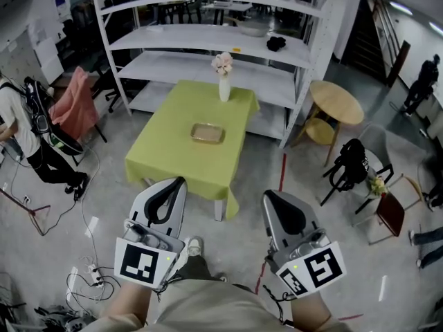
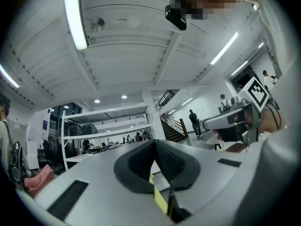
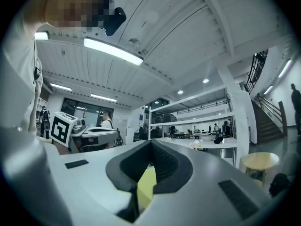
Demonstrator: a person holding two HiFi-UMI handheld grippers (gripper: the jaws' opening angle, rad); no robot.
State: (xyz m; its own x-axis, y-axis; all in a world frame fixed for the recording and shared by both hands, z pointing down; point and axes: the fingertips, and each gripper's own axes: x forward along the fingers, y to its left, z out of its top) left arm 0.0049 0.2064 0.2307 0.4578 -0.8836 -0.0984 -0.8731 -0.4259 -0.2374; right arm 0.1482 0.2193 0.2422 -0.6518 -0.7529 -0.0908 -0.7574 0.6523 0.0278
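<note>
Both grippers are held low in front of the person's body and point toward a table with a yellow-green cloth [image 1: 181, 151]. My left gripper [image 1: 178, 182] is shut, its pads meeting at the tip with nothing between them [image 2: 154, 141]. My right gripper [image 1: 268, 196] is likewise shut and holds nothing [image 3: 150, 142]. Neither touches anything. On the cloth lie a shallow tan tray [image 1: 208, 133] near the middle and a white vase with pale flowers [image 1: 223, 76] at the far edge. A sliver of the green cloth [image 3: 146, 187] shows under the right gripper's pads.
A white shelving unit [image 1: 208, 37] stands behind the table. A round wooden table [image 1: 336, 101] and a chair with a black bag [image 1: 351, 164] are to the right. A person [image 1: 21, 133] stands at the left near a pink-draped chair [image 1: 73, 106]. A power strip [image 1: 91, 275] and cables lie on the floor.
</note>
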